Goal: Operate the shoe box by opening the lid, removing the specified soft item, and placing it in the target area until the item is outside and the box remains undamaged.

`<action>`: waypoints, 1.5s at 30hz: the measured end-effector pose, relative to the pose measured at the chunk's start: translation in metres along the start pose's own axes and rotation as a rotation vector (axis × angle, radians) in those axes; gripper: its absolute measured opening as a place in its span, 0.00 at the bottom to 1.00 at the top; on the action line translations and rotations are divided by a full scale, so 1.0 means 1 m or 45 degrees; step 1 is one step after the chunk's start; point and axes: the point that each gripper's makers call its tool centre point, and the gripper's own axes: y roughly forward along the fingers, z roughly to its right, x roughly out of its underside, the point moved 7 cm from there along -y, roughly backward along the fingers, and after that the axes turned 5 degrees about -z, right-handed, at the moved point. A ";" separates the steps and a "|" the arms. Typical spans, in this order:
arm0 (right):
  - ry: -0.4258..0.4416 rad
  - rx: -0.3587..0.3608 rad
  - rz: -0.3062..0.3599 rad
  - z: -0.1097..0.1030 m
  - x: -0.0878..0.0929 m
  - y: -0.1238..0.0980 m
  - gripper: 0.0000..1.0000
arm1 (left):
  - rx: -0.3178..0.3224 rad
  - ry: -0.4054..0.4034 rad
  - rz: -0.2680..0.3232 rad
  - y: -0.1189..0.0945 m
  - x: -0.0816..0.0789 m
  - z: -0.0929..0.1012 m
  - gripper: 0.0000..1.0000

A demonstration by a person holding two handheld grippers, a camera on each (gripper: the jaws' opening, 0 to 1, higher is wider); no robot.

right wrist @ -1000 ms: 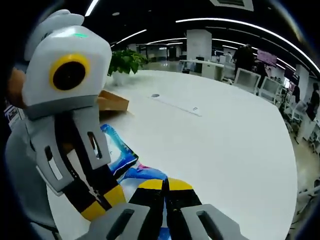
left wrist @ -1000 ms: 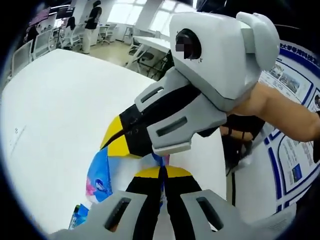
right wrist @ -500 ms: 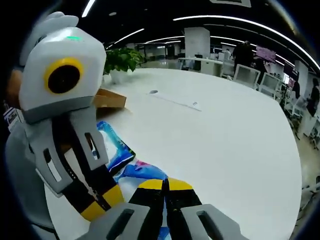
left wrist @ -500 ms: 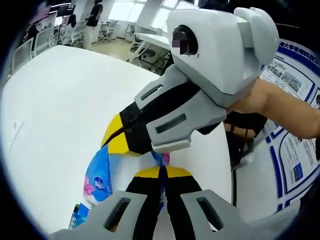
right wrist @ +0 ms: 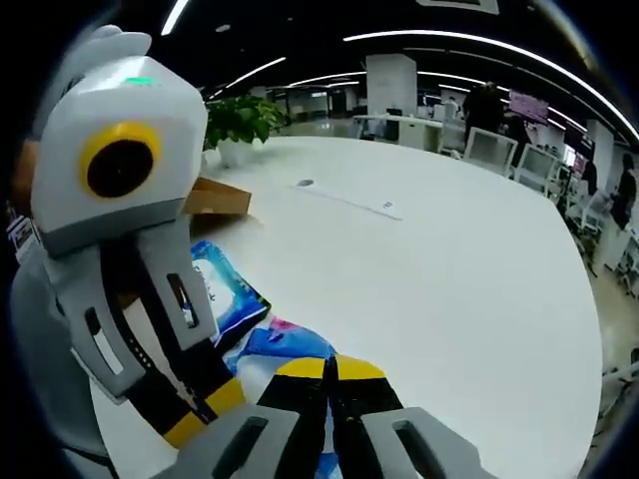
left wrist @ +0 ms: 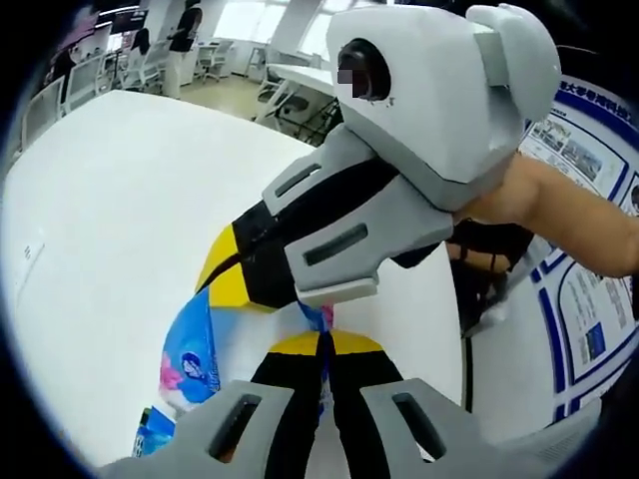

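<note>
At the bottom centre, the left gripper (left wrist: 323, 344) and right gripper (right wrist: 329, 367) pinch the blue soft packet (left wrist: 195, 349) above the white desk (right wrist: 449, 269). Removal looks done; next, lowering and releasing it. The cardboard box (right wrist: 215, 197) sits upper left.

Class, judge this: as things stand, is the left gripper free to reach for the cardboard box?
Probably not: the left gripper looks shut on the colourful soft pack, as does the right gripper; the cardboard box lies apart.

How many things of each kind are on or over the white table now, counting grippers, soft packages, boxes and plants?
Grippers: 2, the left gripper and the right gripper, both shut on the package.
Soft blue printed package: 1
Brown cardboard box: 1
Potted plant: 1
Total: 5
</note>
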 end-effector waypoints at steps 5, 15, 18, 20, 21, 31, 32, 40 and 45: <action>0.001 0.002 0.001 -0.001 -0.001 0.000 0.00 | -0.008 0.006 0.004 -0.001 -0.003 0.003 0.00; 0.002 0.002 -0.009 -0.001 0.002 0.000 0.00 | -0.007 0.003 0.005 -0.002 0.003 0.005 0.00; 0.007 0.005 -0.028 -0.002 0.003 0.000 0.00 | -0.020 0.016 0.008 -0.004 0.003 0.007 0.00; 0.000 0.016 -0.041 -0.002 0.005 0.000 0.00 | -0.034 0.023 0.007 -0.003 0.003 0.007 0.00; 0.002 0.019 -0.044 -0.002 0.006 0.000 0.00 | -0.045 0.034 0.003 -0.005 0.004 0.008 0.00; -0.002 0.028 -0.040 -0.005 0.002 -0.005 0.04 | -0.111 0.064 0.006 -0.021 0.005 0.010 0.08; -0.003 0.028 -0.041 -0.006 0.002 -0.007 0.05 | -0.121 0.062 0.008 -0.023 0.006 0.009 0.10; -0.032 0.032 -0.051 -0.011 -0.005 -0.021 0.08 | -0.155 0.058 0.034 -0.046 0.013 0.013 0.13; -0.033 0.041 -0.032 -0.017 -0.011 -0.030 0.13 | -0.185 0.018 0.085 -0.063 0.015 0.017 0.20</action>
